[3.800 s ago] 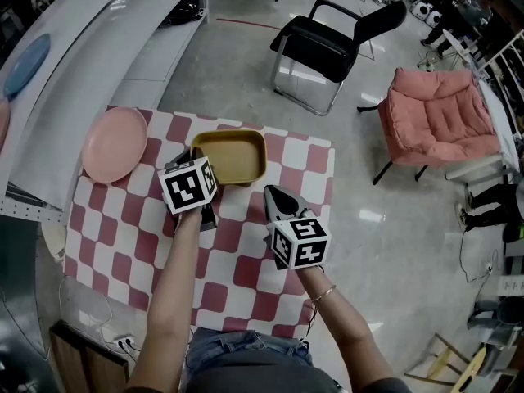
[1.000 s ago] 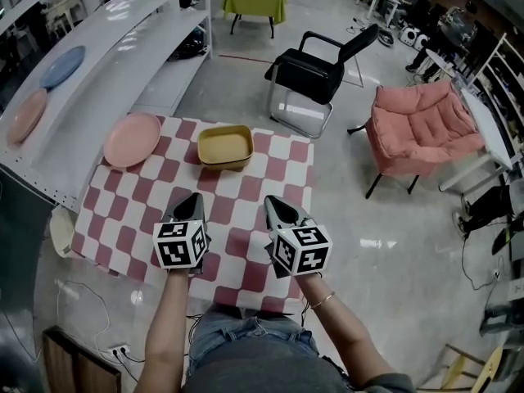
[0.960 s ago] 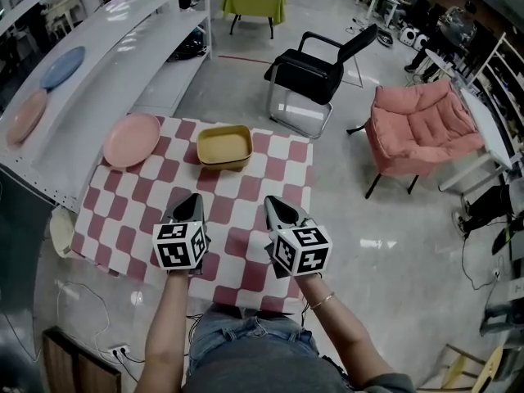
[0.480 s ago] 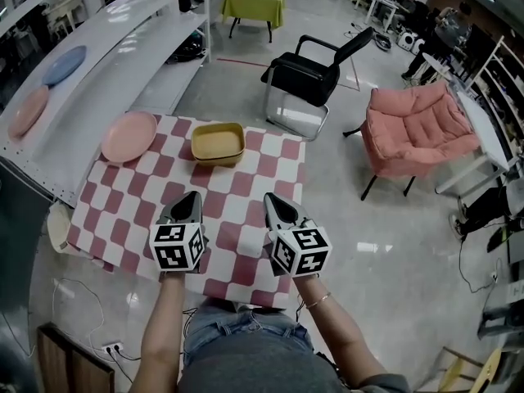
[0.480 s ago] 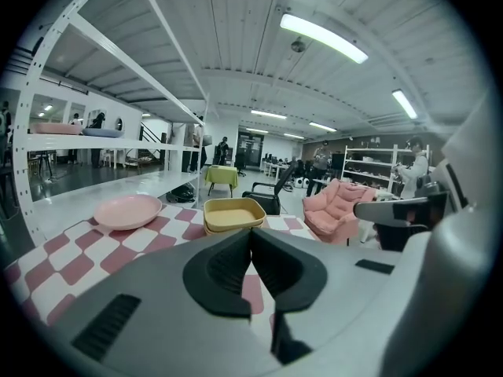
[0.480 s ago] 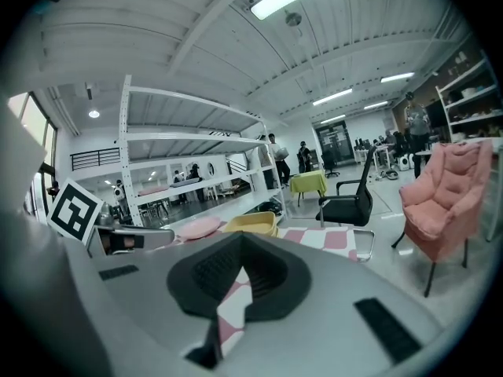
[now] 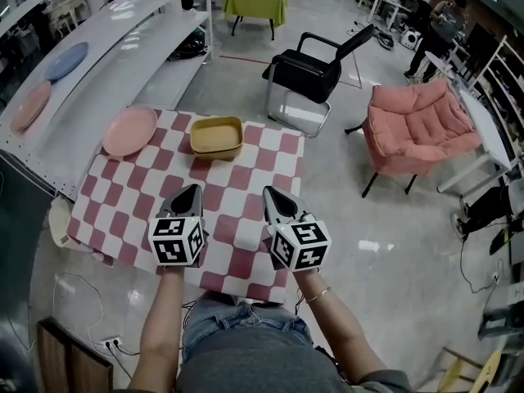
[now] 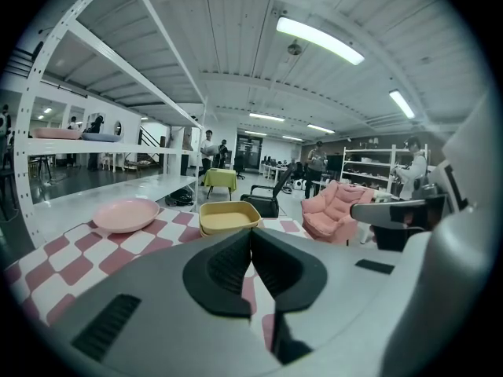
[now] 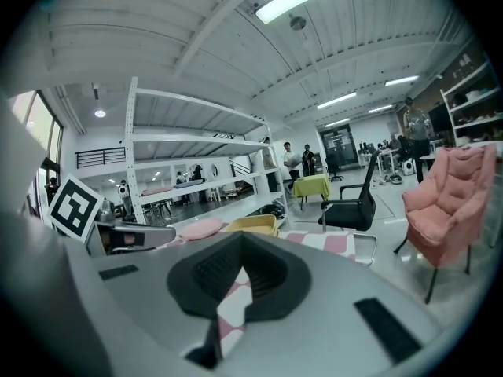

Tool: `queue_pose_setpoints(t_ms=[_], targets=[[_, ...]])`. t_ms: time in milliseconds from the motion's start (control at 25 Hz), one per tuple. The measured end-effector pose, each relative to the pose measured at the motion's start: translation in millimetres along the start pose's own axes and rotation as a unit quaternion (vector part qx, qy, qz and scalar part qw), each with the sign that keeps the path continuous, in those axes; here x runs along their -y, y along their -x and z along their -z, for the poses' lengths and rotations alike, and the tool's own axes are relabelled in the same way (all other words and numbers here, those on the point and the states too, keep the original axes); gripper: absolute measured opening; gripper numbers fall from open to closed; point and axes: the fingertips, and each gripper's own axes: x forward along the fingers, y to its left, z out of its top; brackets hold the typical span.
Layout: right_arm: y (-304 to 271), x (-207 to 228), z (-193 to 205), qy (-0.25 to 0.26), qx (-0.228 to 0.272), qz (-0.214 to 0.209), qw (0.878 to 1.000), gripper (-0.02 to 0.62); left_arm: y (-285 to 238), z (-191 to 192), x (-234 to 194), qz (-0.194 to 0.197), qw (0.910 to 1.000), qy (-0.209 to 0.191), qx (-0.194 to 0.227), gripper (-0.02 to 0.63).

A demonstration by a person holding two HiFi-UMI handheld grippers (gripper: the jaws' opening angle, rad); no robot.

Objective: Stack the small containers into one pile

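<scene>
The counter (image 7: pixel 246 178) under a red-and-white checked cloth carries the shallow yellow rectangular container (image 7: pixel 217 137) near its far edge. A round pink plate (image 7: pixel 129 130) lies just left of this container. Well apart from the container, on its near side, the left claw (image 7: pixel 189 190) and the right claw (image 7: pixel 271 193) are both fully closed and hold nothing.

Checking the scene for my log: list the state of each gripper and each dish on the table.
left gripper: jaws shut, nothing between them.
right gripper: jaws shut, nothing between them.
yellow container: upright, open side up, on the table, untouched.
pink plate: flat on the table, empty, beside the container.
</scene>
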Motion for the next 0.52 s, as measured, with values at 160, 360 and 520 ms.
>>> queue_pose_setpoints(t_ms=[160,360,520], targets=[[-1.5,-3.4,-0.7,0.002,0.002,-0.007,1.000,0.009,2.1,-1.0,1.4,0.004,1.0000,-0.006,0.001,0.017],[-6.9,-9.3,-3.4,0.006,0.007,-0.014,1.000,0.009,3.0,-1.8,0.5,0.010,0.9999,-0.014,0.000,0.017],[-13.2,-10.3,-4.3,0.014,0.006,-0.016,1.000,0.009,1.0,-3.0,-2.5,0.011,0.9998,-0.018,0.003,0.018]])
